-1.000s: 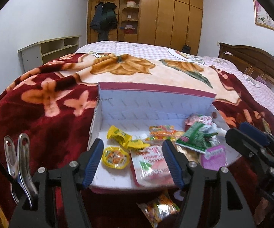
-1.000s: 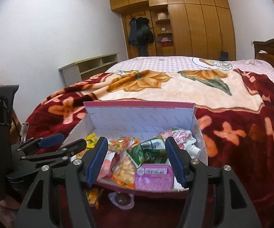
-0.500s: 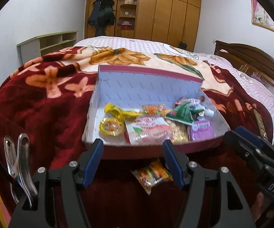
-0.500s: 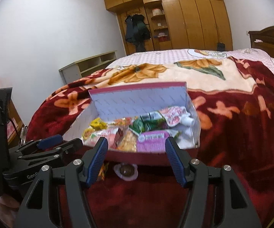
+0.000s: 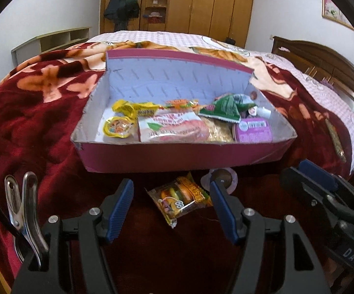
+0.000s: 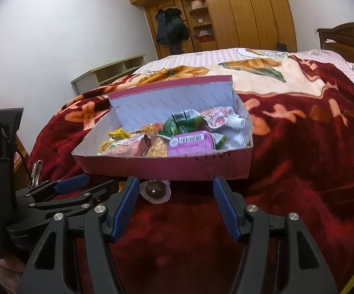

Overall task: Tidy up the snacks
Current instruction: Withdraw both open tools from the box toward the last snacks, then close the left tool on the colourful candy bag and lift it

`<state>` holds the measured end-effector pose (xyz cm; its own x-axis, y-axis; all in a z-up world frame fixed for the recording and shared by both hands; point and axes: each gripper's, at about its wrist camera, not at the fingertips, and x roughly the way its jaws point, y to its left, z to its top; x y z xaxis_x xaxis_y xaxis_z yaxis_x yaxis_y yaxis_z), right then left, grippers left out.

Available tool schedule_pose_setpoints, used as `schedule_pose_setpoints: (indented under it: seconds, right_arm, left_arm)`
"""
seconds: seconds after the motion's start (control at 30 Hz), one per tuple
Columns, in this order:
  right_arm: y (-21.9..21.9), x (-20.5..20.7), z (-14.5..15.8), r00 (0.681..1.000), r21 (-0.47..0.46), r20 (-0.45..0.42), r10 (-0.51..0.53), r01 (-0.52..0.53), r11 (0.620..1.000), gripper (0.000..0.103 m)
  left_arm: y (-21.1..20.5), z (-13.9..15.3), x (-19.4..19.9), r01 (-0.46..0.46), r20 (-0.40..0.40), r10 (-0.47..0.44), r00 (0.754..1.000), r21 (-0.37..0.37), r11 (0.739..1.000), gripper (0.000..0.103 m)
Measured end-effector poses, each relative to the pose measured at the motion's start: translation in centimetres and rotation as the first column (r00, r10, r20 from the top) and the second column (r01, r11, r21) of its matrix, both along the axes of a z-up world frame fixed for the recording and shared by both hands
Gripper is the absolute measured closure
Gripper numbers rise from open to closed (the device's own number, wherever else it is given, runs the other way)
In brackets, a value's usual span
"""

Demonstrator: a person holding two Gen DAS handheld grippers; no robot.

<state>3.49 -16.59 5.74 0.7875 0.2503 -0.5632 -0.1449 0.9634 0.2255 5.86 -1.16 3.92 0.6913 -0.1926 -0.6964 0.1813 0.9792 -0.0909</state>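
A magenta cardboard box sits on the red flowered blanket and holds several snacks. Among them are a yellow packet, a pink-and-white packet, a green packet and a purple cup. In front of the box on the blanket lie a clear packet of coloured gummies and a small jelly cup. My left gripper is open, above the gummy packet and not touching it. My right gripper is open just right of the jelly cup, holding nothing.
The blanket covers a wide bed with a wooden headboard at the right. A low shelf and wooden wardrobes stand against the far walls. A metal clip hangs at my left gripper's side.
Both grippers have drawn back from the box and sunk toward the blanket. The gummy packet and the jelly cup now show in full in front of the box.
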Motion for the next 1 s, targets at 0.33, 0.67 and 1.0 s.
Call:
schedule_pose_setpoints:
  seconds: [0.33,0.67,1.0]
  right_arm:
    - [-0.4,0.4,-1.2,1.000,0.030,-0.029,0.009,-0.008,1.000,0.039]
    - [-1.0,0.9,-2.5,0.997,0.075,-0.073,0.008,-0.002,0.997,0.039]
    - [-1.1,1.0,-2.7,0.996,0.075,-0.086,0.006,0.000,0.997,0.039]
  left_arm:
    - [-0.7,-2.1,1.5,-0.009,-0.057,0.011,0.998,0.035,0.999,0.035]
    - [-1.3,-2.4,1.5,-0.010,-0.051,0.013,0.999,0.057,0.998,0.036]
    - [-1.0,-1.8,0.9,0.009,-0.024,-0.008,1.000,0.046,0.999,0.065]
